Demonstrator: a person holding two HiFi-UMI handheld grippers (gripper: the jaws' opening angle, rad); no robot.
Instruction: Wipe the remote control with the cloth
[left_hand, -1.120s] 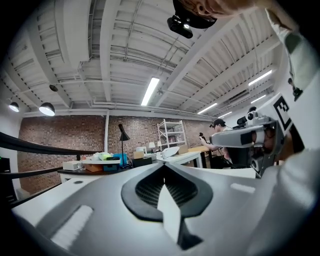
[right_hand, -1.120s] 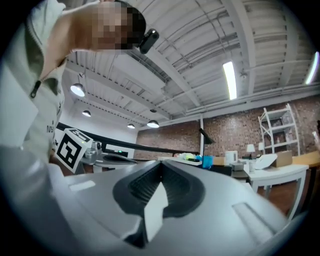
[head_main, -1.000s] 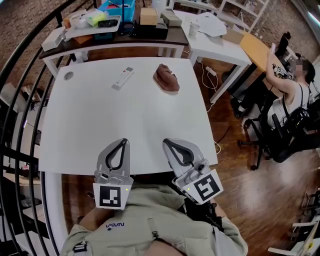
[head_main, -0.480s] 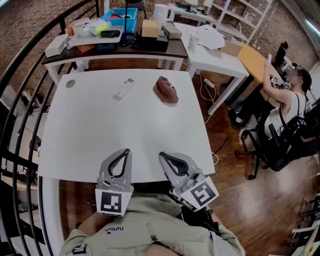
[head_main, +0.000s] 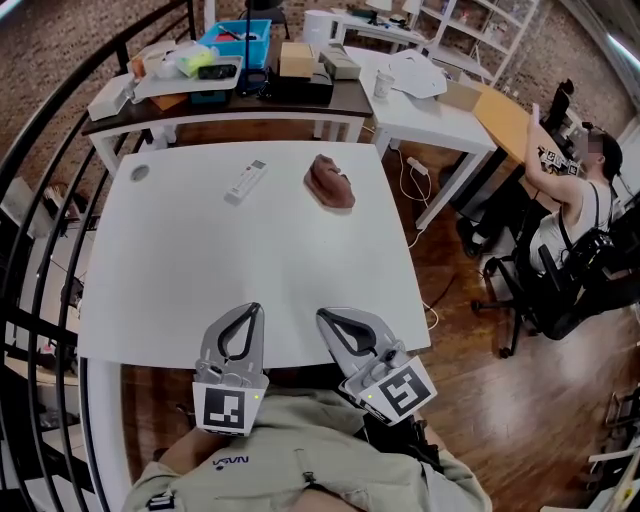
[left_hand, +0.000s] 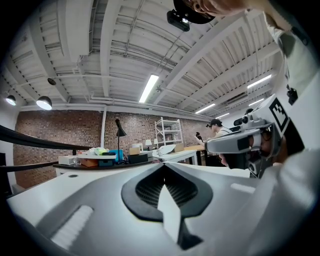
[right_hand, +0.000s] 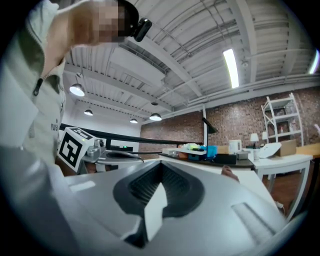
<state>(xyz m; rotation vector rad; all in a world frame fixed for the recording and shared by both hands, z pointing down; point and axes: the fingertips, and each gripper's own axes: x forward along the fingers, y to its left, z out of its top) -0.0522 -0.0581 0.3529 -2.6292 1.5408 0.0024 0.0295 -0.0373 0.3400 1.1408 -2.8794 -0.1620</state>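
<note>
White worktop (head_main: 200, 260): remote (head_main: 245, 181) lies flat on the far side, left of centre. The brown cloth (head_main: 330, 181) sits crumpled to the remote's right, apart from it. At the near edge, left tool (head_main: 248, 310) and right tool (head_main: 324, 318) sit side by side, pointing level toward the far side (jaws pressed together, nothing between them), well apart from remote and cloth.

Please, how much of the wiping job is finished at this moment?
Nothing looks done yet. The cloth lies untouched on the far side of the table, beside the remote control and apart from it. Nothing is in hand: the left gripper and the right gripper are both shut and empty at the near edge. What is left is picking up the cloth and wiping the remote control.
</note>
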